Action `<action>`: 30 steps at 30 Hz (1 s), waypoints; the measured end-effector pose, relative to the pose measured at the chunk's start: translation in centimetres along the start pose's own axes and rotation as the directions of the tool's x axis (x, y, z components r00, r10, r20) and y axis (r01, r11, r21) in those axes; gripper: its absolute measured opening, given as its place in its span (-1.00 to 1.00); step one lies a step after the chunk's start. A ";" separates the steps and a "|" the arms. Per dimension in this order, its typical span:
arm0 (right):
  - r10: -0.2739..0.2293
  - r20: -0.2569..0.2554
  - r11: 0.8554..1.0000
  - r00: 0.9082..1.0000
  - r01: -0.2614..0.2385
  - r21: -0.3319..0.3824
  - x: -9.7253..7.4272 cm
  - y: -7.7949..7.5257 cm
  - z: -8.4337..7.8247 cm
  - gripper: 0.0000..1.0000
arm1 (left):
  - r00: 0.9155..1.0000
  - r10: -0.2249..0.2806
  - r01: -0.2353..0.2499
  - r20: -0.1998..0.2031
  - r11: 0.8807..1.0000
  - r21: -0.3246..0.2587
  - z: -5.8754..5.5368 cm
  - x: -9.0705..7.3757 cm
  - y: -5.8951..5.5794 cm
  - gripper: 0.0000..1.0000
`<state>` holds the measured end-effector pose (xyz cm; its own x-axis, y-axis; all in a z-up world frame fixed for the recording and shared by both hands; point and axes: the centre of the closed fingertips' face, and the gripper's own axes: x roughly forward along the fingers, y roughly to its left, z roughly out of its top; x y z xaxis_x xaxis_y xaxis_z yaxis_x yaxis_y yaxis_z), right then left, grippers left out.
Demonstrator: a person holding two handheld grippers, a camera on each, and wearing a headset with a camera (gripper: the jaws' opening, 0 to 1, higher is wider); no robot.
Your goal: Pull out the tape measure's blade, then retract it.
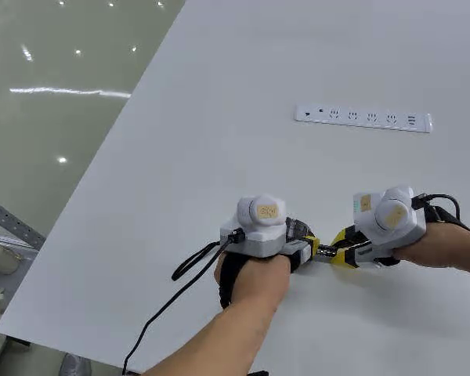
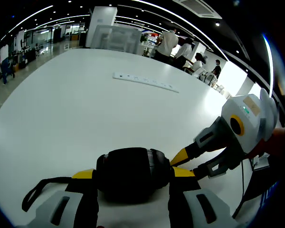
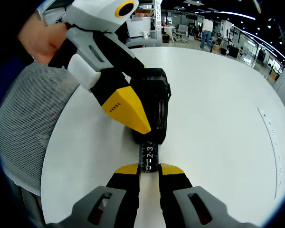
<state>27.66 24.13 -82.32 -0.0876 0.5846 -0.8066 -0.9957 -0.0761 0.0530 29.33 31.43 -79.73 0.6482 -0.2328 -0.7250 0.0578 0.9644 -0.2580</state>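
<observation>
Black, rounded, matte tape measure case (image 2: 133,166) sits lower centre on the smooth white table (image 2: 76,104), clamped between the yellow-tipped fingers (image 2: 83,174) of the left gripper (image 2: 133,175). Its flat numbered blade (image 3: 149,154) runs straight down-frame from the case and is pinched by the right gripper (image 3: 150,169).

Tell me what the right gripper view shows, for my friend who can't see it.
The right gripper, yellow-tipped black jaws closed, pinches a dark, numbered tape blade drawn a short way out of a round black tape measure case. The left gripper clamps that case from the upper left, over a white table.
</observation>
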 end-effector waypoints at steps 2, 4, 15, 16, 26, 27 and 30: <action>0.000 0.002 1.000 1.000 0.000 0.001 0.0 0.0 0.1 -0.79 | 1.000 0.002 -0.002 0.003 1.000 0.001 0.0 0.0 0.0 0.11; 0.000 0.004 1.000 1.000 0.000 0.002 0.1 0.0 0.2 -0.79 | 1.000 0.002 -0.002 0.005 1.000 0.001 0.0 0.0 0.0 0.10; 0.005 0.011 1.000 1.000 -0.005 -0.002 0.6 0.0 0.8 -0.79 | 1.000 -0.001 0.001 0.006 1.000 0.001 0.0 -0.2 0.0 0.10; 0.004 0.012 1.000 1.000 -0.004 -0.002 0.7 -0.1 0.9 -0.79 | 1.000 -0.003 0.003 0.006 1.000 -0.001 0.0 -0.2 0.0 0.10; 0.004 0.015 1.000 1.000 -0.004 -0.003 1.1 -0.1 1.4 -0.79 | 1.000 -0.007 0.007 0.005 1.000 0.000 0.1 0.0 0.0 0.10; 0.004 0.015 1.000 1.000 -0.004 -0.002 1.2 -0.1 1.4 -0.79 | 1.000 -0.007 0.007 0.006 1.000 0.000 0.1 0.0 0.0 0.10; 0.003 0.015 1.000 1.000 -0.003 0.000 1.3 -0.1 1.6 -0.79 | 1.000 -0.007 0.007 0.006 1.000 0.000 0.1 0.1 0.0 0.10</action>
<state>27.63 26.20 -82.41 -0.0912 0.5960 -0.7978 -0.9954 -0.0783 0.0553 29.44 31.45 -79.74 0.6520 -0.2385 -0.7197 0.0619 0.9628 -0.2630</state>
